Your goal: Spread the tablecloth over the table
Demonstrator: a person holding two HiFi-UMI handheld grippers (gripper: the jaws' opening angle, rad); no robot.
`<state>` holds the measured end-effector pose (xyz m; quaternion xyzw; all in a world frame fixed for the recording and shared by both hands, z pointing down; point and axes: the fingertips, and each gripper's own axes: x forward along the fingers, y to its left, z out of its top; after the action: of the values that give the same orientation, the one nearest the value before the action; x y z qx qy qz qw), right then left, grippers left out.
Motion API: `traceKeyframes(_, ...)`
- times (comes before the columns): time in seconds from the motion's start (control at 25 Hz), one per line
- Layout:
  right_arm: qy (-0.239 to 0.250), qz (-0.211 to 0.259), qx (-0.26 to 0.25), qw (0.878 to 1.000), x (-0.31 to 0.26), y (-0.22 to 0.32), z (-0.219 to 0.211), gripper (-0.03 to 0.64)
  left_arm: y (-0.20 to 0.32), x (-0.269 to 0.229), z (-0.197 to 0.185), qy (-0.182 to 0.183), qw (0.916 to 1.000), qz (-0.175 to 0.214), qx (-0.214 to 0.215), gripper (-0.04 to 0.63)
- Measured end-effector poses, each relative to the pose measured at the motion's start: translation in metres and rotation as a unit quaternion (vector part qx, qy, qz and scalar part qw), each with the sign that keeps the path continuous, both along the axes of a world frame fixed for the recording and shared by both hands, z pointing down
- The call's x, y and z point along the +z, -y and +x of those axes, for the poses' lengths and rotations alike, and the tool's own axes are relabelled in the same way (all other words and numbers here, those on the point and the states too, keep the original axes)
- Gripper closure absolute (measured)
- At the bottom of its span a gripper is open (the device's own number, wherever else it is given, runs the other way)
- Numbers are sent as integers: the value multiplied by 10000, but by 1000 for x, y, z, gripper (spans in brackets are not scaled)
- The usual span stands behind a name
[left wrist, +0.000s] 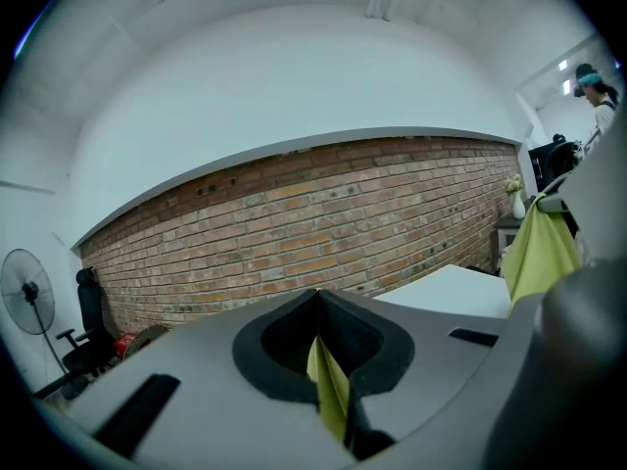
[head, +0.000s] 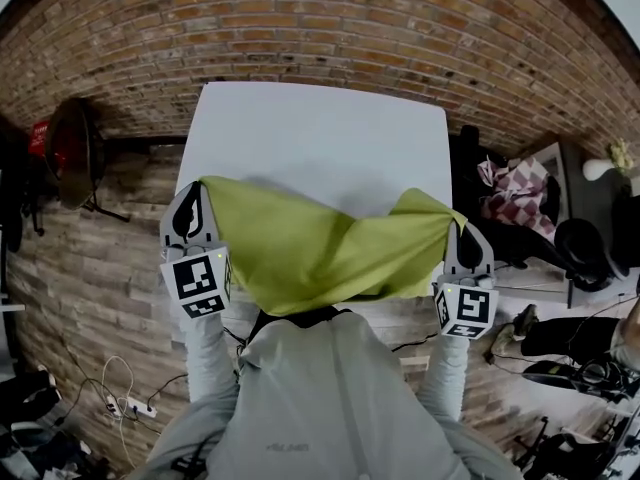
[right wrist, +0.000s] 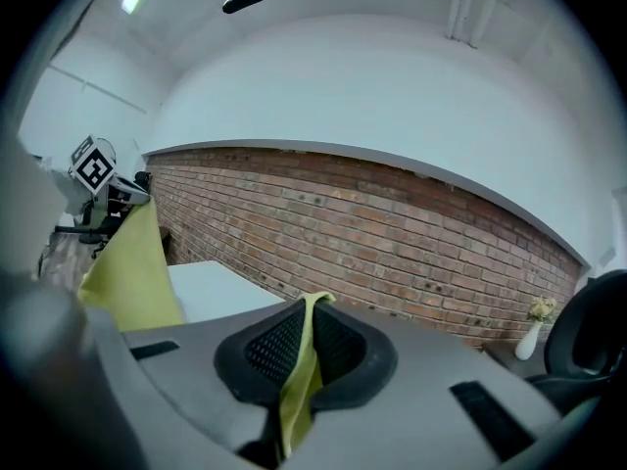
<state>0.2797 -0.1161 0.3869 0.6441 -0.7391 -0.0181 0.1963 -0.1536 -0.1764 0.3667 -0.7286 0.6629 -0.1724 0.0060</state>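
The green tablecloth [head: 310, 253] hung sagging over the near edge of the white bench [head: 320, 133]. The left hand-held gripper [head: 197, 196] and the right hand-held gripper [head: 458, 236] each pinched a corner tight. It looked soft, light and floppy, so corners seemed the best spots to hold.

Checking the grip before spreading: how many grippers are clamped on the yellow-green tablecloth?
2. The left gripper pinches the tablecloth at its left end, the right gripper at its right end; it sags between them.
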Motion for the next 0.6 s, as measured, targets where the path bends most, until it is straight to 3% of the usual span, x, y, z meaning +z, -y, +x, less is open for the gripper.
traceKeyframes(0.24, -261, -69, 158, 9995, 4, 24, 7, 592, 22, 10, -9, 174, 9998, -91, 13, 569)
traceKeyframes(0.6, -1171, 48, 407, 9923, -13, 72, 33, 592, 76, 3, -64, 783, 9967, 21, -200, 569)
